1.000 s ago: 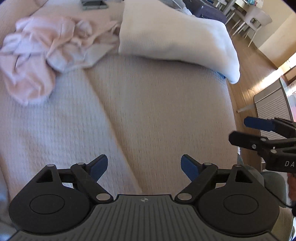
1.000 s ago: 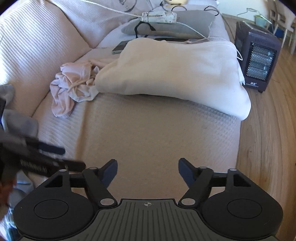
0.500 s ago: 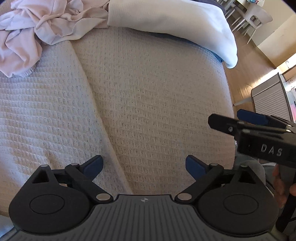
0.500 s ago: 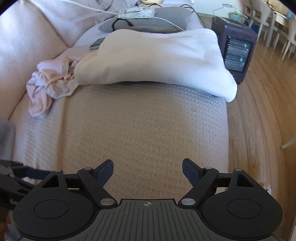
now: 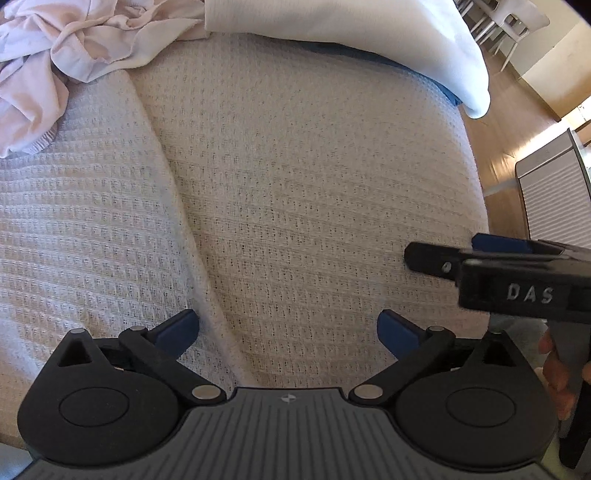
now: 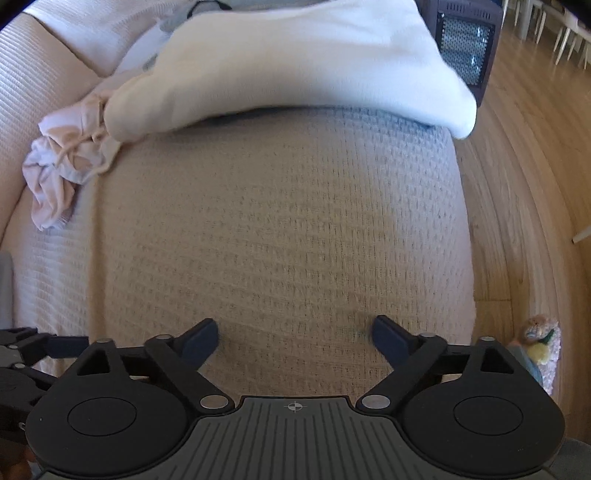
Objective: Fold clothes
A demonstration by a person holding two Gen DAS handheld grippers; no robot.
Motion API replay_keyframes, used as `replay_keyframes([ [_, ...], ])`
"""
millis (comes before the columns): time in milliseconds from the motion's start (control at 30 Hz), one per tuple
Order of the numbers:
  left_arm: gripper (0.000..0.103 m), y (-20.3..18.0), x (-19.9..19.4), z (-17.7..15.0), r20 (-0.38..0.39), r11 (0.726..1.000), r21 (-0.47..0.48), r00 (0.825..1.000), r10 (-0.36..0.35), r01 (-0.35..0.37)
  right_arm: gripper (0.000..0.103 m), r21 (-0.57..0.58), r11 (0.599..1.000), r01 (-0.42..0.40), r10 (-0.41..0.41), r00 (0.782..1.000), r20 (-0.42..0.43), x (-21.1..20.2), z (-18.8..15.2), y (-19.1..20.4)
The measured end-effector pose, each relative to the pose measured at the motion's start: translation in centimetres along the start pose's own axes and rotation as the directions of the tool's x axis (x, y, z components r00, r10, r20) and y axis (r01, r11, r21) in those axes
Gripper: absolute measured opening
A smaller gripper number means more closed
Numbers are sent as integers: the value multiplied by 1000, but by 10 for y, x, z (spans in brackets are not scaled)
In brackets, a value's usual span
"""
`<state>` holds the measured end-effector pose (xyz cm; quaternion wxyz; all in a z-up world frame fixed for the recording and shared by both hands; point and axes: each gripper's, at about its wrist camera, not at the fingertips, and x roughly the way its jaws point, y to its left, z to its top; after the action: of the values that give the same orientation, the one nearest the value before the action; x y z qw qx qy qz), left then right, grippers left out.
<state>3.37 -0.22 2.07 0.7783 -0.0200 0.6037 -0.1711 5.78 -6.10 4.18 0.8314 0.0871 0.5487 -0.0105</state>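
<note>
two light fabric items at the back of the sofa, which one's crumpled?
The pink garment, bunched in loose wrinkles at the left. The white blanket beside it lies as one smooth folded bulk.

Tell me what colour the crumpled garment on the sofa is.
Pale pink crumpled garment, clearest in the left wrist view.
</note>
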Motion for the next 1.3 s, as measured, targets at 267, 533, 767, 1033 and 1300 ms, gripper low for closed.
replay_keyframes([
  [267,103,-3,-3,-2,10,1000,17,1000,20,-20,103,-40,999,22,-23,999,-32,5,-4,4],
  [533,103,-12,-4,-5,9,996,55,998,67,-67,103,-31,999,24,-26,999,-47,6,-2,2],
  [767,103,-20,-4,-6,12,996,58,997,70,-71,103,-33,999,25,-26,998,-49,4,-4,2],
  [1033,103,-49,5,-9,17,997,41,998,61,-62,103,-37,999,25,-27,998,-49,-1,-7,1],
  [1300,103,-44,-3,-8,13,999,33,999,42,-43,103,-35,999,20,-22,999,-46,-6,-10,-1],
])
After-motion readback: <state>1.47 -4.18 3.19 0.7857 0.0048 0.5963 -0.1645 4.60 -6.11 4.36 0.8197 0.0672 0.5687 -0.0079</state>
